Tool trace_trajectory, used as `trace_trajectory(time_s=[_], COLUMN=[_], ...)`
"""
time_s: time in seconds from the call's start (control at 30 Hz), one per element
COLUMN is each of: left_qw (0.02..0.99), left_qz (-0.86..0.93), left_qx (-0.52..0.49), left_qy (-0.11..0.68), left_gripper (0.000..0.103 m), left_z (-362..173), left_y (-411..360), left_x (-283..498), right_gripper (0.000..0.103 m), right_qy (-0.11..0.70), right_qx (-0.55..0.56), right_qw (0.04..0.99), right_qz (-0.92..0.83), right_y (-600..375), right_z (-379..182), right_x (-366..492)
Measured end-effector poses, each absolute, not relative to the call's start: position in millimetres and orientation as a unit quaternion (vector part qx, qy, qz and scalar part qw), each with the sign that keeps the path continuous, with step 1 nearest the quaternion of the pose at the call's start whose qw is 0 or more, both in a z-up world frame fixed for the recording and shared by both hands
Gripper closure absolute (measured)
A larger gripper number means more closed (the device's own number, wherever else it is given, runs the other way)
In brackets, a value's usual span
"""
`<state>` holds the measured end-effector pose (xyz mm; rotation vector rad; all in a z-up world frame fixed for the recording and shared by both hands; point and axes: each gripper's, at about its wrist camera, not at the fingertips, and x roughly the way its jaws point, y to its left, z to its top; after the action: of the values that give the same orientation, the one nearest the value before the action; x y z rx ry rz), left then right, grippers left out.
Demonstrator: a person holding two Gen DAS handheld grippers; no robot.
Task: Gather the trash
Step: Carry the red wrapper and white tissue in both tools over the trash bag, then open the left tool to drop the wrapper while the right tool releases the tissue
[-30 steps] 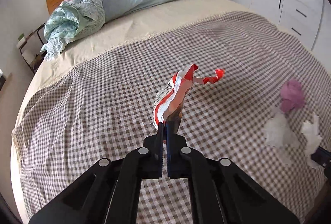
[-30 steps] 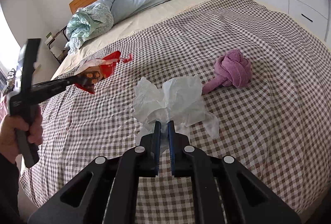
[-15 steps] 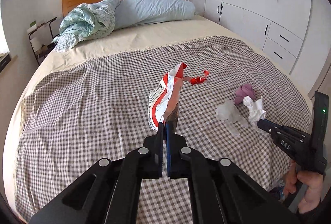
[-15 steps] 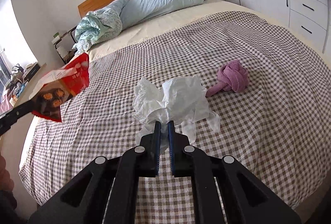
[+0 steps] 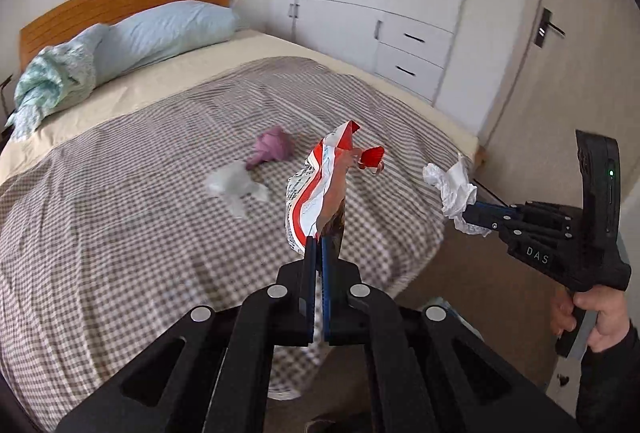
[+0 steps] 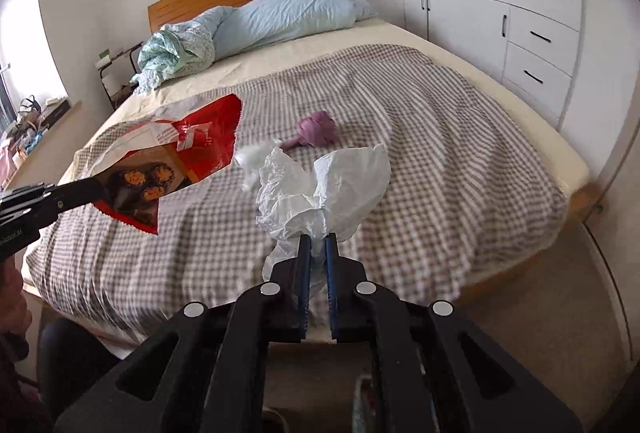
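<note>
Left wrist view: the left tongs [image 5: 318,245], pressed together, pinch the bottom edge of a red-and-white snack bag [image 5: 320,185] standing upright at frame centre, over the foot of the bed [image 5: 120,233]. At right, the right tongs [image 5: 472,213] pinch a crumpled white tissue [image 5: 450,189] beyond the bed's corner, over open floor.

Right wrist view: the tissue [image 6: 320,193] sits clamped at centre; the snack bag [image 6: 172,161] hangs at left. A second white scrap [image 6: 250,159] and a purple bundle [image 6: 316,129] lie mid-bed, beyond both tongs.
</note>
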<state>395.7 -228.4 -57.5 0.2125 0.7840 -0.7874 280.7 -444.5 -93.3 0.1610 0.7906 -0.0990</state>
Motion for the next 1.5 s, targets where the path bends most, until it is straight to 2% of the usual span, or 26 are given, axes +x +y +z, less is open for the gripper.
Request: trace_trajectory(time_s=[0.13,0.37,0.77,0.83,0.9,1.0,1.33,1.5], left_qw=[0.803,0.759,0.713,0.702,0.692,0.67,0.602,0.592], left_qz=[-0.417,-0.422,-0.393,-0.375,-0.356,-0.32,-0.216,-0.156], left_qx=[0.136,0.125,0.161,0.161,0.158,0.151,0.115,0.133], left_qy=[0.402,0.479,0.557,0.583,0.608,0.653,0.76,0.779], left_gripper=[0.103,0.103,0.103,0.103,0.103,0.103,0.101,0.1], left_z=[-85.5,-143.4,-212.5,-228.4,-244.7,-273.7,-355.8,-405.3], left_y=[-285.9,-344.4,-406.1,-412.7,-417.7,-423.9,-435.1,-443.3], left_x=[357.6,326.0,276.4,270.6,266.9,262.5,249.9,253.3], right_gripper=[0.095,0.095,0.094,0.086,0.073,0.067,0.062,0.062], right_qy=[0.432,0.538,0.628,0.635,0.629,0.602,0.51,0.489], right_qx=[0.089,0.172,0.264,0.269,0.284,0.306,0.347,0.355], right_qw=[0.894,0.817,0.728,0.718,0.715,0.728,0.76,0.769], right_qz=[-0.079,-0.117,-0.078,-0.094,-0.11,-0.121,-0.203,-0.211], right_y=[-483.4,-510.5,-497.1,-501.5,-509.3,-523.0,-572.9,-576.7], right_z=[-140.5,-271.9,-440.8,-458.4,-464.7,-455.4,-396.2,-381.5], right_x=[219.5,150.7,166.5,165.0,159.7,146.4,93.4,74.7])
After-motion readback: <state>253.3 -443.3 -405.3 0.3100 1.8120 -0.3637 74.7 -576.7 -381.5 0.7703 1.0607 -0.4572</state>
